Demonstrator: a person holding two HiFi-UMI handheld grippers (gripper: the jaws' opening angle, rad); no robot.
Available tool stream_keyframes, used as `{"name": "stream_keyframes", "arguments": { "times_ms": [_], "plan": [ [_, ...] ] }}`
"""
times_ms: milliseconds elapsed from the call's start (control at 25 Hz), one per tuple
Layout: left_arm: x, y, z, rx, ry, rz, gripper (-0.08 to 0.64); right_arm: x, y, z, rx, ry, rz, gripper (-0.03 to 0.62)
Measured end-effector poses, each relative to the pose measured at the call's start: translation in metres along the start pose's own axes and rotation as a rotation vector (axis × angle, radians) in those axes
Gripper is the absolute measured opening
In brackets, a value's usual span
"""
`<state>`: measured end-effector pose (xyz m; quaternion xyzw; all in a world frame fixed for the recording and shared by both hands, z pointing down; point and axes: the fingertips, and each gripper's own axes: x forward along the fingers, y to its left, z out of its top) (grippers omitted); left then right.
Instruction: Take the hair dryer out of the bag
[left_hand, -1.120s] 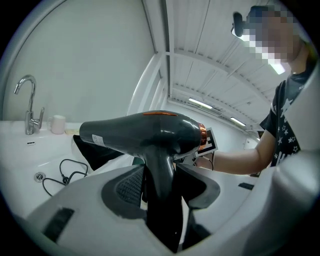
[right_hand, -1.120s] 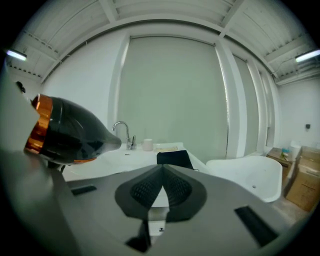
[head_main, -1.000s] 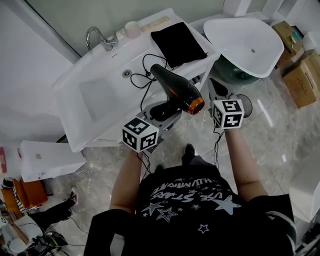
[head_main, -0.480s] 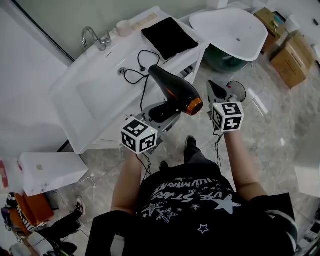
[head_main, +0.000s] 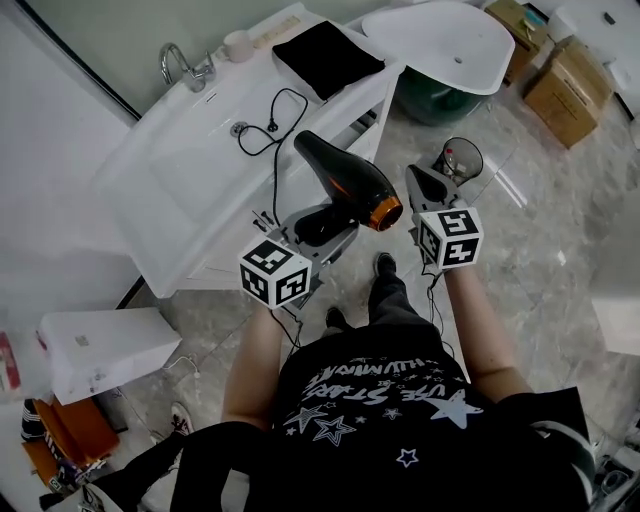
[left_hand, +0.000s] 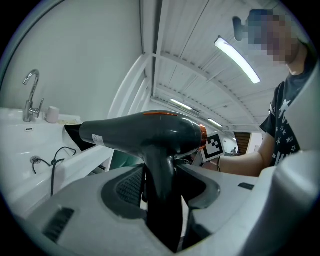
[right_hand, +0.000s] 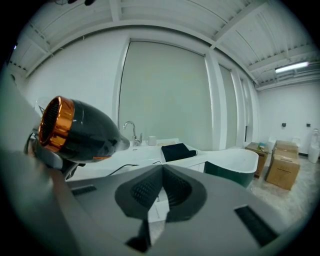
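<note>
My left gripper (head_main: 322, 226) is shut on the handle of the black hair dryer (head_main: 345, 178), which it holds upright in the air in front of the white sink counter (head_main: 170, 190). The dryer's orange-ringed rear end (head_main: 388, 212) points toward my right gripper (head_main: 421, 180), which is shut and empty just right of it. The dryer's cord (head_main: 272, 120) trails back onto the counter. The flat black bag (head_main: 328, 55) lies on the counter's far right end. In the left gripper view both pads clamp the hair dryer (left_hand: 145, 132) at its handle. The right gripper (right_hand: 161, 187) view shows the hair dryer (right_hand: 80, 132) at the left.
A faucet (head_main: 185, 65) and a cup (head_main: 238, 45) stand at the counter's back. A white bathtub (head_main: 450, 35) and cardboard boxes (head_main: 560, 85) are at the far right. A small round container (head_main: 460, 160) sits on the floor ahead of the right gripper. A white box (head_main: 95, 350) lies at lower left.
Both grippers, and the dryer in the left one, have drawn back from the counter and bag. The cord has stretched out over the counter. Neither gripper's jaws changed.
</note>
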<state>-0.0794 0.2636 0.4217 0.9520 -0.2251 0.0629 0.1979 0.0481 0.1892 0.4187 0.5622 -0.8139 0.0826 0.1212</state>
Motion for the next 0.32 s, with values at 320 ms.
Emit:
{"name": "stream_keyframes", "arguments": {
  "times_ms": [320],
  "plan": [
    [-0.028, -0.017, -0.023, -0.01, 0.006, -0.041, 0.201, -0.031, 0.036, -0.023, 0.012, 0.015, -0.011, 0.006]
  ]
}}
